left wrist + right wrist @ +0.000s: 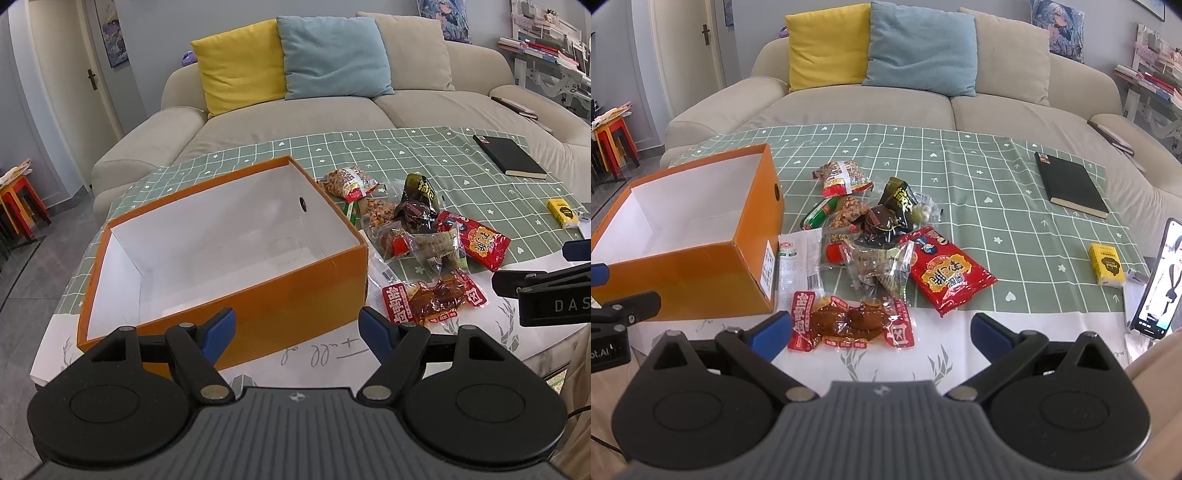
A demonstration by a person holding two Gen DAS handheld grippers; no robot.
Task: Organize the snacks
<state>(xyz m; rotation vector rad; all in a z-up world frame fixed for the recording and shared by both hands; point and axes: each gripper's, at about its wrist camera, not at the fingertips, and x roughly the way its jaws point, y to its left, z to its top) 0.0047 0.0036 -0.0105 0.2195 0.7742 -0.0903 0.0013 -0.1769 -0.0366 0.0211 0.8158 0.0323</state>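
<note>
An orange box (288, 291) (701, 273) with a bare white inside stands open on the left of the table. Just right of it lies a pile of snack packets (413, 225) (875, 229). A red bag (947, 273) (476, 240) rests at the pile's right, and a red-edged pack of brown meat (849, 319) (432, 297) lies nearest me. My left gripper (297, 326) is open, low in front of the box's near wall. My right gripper (881, 330) is open too, just short of the meat pack. Neither holds anything.
A black notebook (1071, 186) lies at the table's far right. A small yellow box (1106, 264) and a propped phone (1158, 284) sit at the right edge. A beige sofa (886, 107) with yellow and blue cushions runs behind the table. Red stools (613, 144) stand far left.
</note>
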